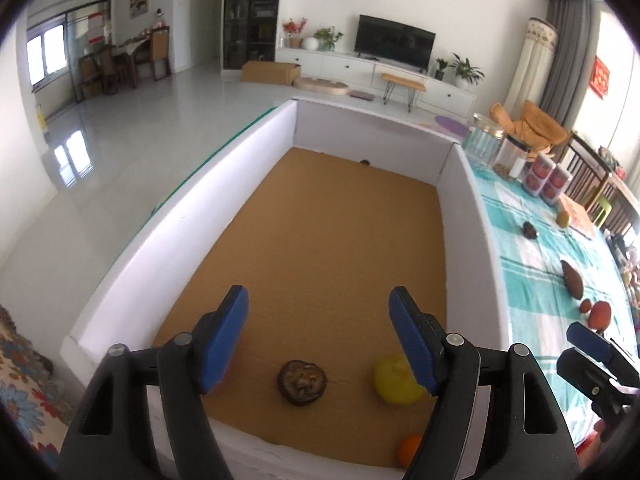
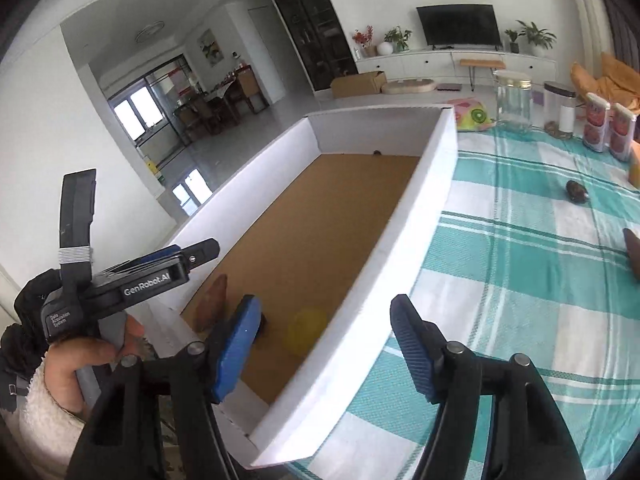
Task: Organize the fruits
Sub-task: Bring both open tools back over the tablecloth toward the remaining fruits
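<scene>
Left wrist: gripper point(image 1: 318, 338) open, empty.

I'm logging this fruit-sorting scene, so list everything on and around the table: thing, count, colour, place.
Box: 1, white walls, brown floor, on the table's left part.
Mushroom-like piece: 1, dark brown, box near end.
Yellow fruit: 1, yellow, box near end.
Orange fruit: 1, orange, box near corner.
Brown tapered piece: 1, brown, box near end.
Tablecloth: 1, teal and white check.
Loose produce: about five, brown, red and yellow-green, on the cloth.
Clear jars: 2, far end.
Red-labelled packs: 2, far end.
Left tool: 1, black with blue pads, open, over the box.
Right tool: 1, same colours, open, over the box's right wall.
Hand: 1, holding the left tool.
</scene>
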`<control>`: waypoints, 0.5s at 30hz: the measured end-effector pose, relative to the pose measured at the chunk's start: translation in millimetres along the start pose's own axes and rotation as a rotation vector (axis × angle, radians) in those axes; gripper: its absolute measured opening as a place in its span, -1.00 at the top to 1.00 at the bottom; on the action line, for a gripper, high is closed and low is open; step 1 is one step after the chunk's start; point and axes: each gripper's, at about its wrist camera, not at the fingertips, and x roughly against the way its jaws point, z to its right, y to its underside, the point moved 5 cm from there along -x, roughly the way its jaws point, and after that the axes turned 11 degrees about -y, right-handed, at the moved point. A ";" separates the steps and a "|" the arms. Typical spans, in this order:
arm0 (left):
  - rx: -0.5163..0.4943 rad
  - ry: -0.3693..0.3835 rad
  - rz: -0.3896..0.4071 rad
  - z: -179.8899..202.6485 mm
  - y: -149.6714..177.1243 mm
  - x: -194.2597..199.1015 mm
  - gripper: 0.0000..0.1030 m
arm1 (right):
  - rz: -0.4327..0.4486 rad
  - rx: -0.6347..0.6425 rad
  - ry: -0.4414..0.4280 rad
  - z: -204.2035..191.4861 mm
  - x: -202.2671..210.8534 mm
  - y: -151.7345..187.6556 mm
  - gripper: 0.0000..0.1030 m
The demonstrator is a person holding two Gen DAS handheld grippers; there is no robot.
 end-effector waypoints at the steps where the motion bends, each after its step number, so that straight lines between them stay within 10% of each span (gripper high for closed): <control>1: -0.015 0.033 0.015 13.6 -0.9 7.2 -0.46 | 0.030 -0.018 0.051 15.7 14.2 5.9 -0.48; 8: -0.189 0.365 0.028 144.7 22.9 59.0 -0.57 | 0.133 -0.214 0.400 139.0 102.5 83.1 -0.50; 15: -0.368 0.525 -0.095 279.5 83.9 53.3 -0.57 | 0.368 -0.627 0.400 218.3 177.6 134.4 -0.50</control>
